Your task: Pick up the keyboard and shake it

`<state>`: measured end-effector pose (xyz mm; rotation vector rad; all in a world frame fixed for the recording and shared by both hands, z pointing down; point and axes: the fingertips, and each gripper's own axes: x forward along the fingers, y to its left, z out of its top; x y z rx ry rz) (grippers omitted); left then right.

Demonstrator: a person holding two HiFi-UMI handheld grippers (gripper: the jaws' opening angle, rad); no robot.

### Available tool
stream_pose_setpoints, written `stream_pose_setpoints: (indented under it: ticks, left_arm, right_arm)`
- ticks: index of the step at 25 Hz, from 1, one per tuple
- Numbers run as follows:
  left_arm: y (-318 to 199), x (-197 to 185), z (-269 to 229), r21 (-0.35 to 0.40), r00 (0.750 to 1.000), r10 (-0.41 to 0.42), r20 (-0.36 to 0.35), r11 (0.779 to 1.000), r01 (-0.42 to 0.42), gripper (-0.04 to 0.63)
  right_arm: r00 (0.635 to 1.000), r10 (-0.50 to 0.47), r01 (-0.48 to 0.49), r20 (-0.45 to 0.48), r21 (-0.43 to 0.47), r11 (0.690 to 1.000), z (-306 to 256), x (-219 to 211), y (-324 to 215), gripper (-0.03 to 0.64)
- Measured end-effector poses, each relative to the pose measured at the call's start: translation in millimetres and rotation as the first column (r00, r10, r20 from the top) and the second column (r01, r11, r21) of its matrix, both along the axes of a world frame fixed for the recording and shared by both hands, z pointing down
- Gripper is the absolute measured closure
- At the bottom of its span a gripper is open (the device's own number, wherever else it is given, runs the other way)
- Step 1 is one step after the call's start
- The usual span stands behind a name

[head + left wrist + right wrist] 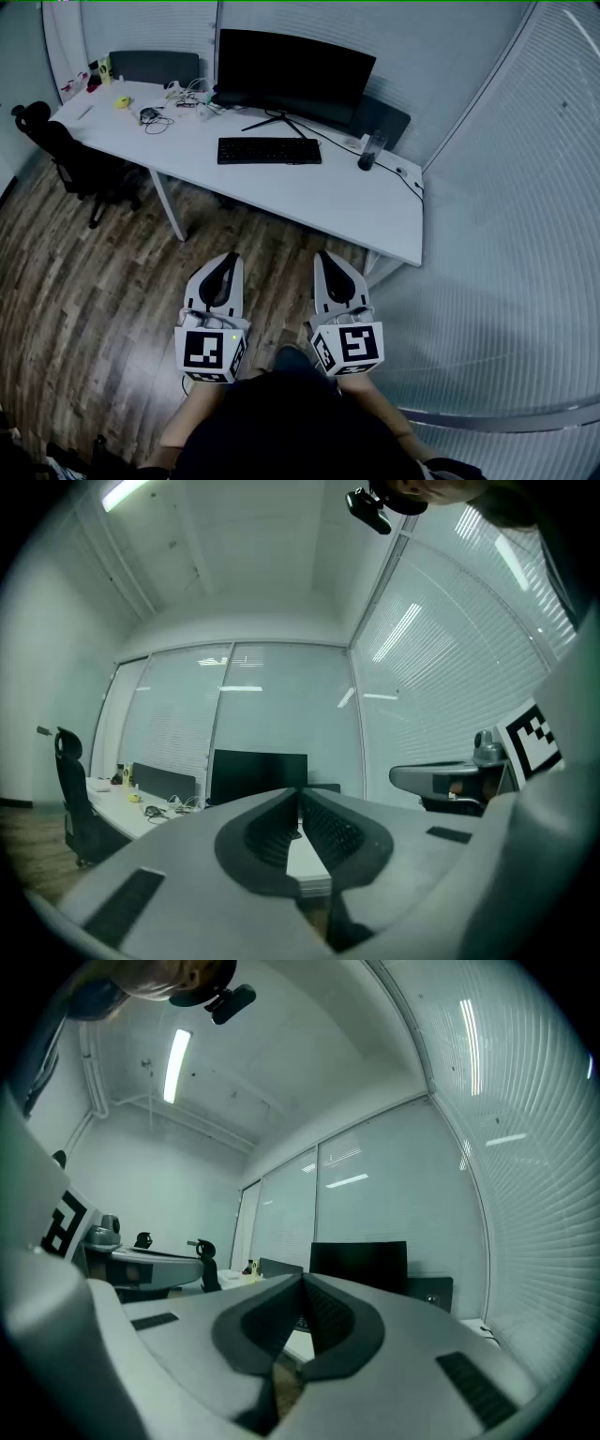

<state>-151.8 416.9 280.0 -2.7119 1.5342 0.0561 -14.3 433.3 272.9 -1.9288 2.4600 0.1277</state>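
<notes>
The desk (pixel 319 202) runs slantwise across the room, its near edge falling toward a corner at the right, close to the blinds (pixel 506 225). Bare wood floor (pixel 112 281) lies open between that edge and the person. A white desk leg (pixel 167 206) stands under the left part, and a black chair (pixel 66 155) sits at the desk's left end. On top are a monitor (pixel 292 73), a dark bottle (pixel 368 150) right of its stand, and a tangle of cables (pixel 157 118) at the far left. The keyboard (pixel 269 150) lies flat before the monitor, with bare desktop around it. It is well apart from both grippers and straight ahead of them. The left gripper (pixel 228 259) and right gripper (pixel 323 255) hang side by side over the floor, each with its jaws pressed together on nothing.
</notes>
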Motion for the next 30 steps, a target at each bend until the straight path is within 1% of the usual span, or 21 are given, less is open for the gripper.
stream_pose_setpoints:
  ticks: [6, 9, 11, 12, 13, 14, 15, 17, 18, 20, 22, 25, 30]
  left_arm:
    - [-21, 0, 3, -0.009, 1.0, 0.018, -0.001, 1.0, -0.018, 0.56]
    - [-45, -1, 10, -0.012, 1.0, 0.023, -0.007, 1.0, -0.023, 0.558]
    - [-66, -4, 18, -0.03, 1.0, 0.025, -0.009, 0.999, -0.025, 0.552]
    - [-77, -6, 21, -0.042, 1.0, 0.022, -0.013, 0.999, -0.023, 0.527]
    - [-90, -8, 25, -0.057, 1.0, 0.018, -0.017, 0.998, -0.019, 0.482]
    - [-103, -10, 28, -0.072, 1.0, 0.012, -0.02, 0.997, -0.013, 0.452]
    - [-116, -12, 31, -0.085, 1.0, 0.003, -0.022, 0.996, -0.005, 0.435]
    - [-145, -16, 36, -0.099, 1.0, -0.021, -0.021, 0.995, 0.019, 0.43]
    - [-160, -19, 38, -0.105, 0.999, -0.034, -0.023, 0.994, 0.031, 0.425]
    - [-193, -22, 41, -0.12, 0.998, -0.054, -0.036, 0.992, 0.049, 0.414]
    - [-228, -27, 44, -0.134, 0.996, -0.078, -0.049, 0.988, 0.071, 0.413]
    - [-281, -33, 49, -0.151, 0.992, -0.112, -0.061, 0.983, 0.102, 0.405]
    - [-348, -23, 59, -0.162, 0.987, -0.145, -0.074, 0.978, 0.131, 0.403]
  right_arm:
    - [1.0, 0.021, -0.021, 0.008, -0.011, 1.0, 3, 9, -25, 0.588]
    - [1.0, 0.019, -0.019, -0.006, -0.017, 1.0, 12, 16, -53, 0.586]
    - [1.0, 0.009, -0.009, -0.011, -0.033, 0.999, 20, 19, -76, 0.586]
    - [1.0, 0.004, -0.005, -0.01, -0.042, 0.999, 25, 20, -89, 0.584]
    - [1.0, -0.001, 0.001, -0.011, -0.052, 0.999, 28, 22, -103, 0.583]
    - [1.0, -0.01, 0.009, -0.015, -0.061, 0.998, 32, 24, -116, 0.573]
    - [1.0, -0.022, 0.021, -0.022, -0.07, 0.997, 36, 26, -131, 0.568]
    - [0.998, -0.045, 0.042, -0.039, -0.087, 0.995, 44, 29, -163, 0.541]
    - [0.998, -0.053, 0.049, -0.041, -0.099, 0.994, 48, 32, -181, 0.515]
    - [0.998, -0.058, 0.054, -0.025, -0.125, 0.991, 56, 39, -220, 0.481]
    - [0.998, -0.056, 0.054, -0.016, -0.139, 0.989, 60, 48, -260, 0.477]
    - [0.998, -0.062, 0.058, -0.027, -0.146, 0.988, 64, 61, -317, 0.468]
    - [0.996, -0.084, 0.078, -0.025, -0.181, 0.98, 79, 83, -395, 0.468]
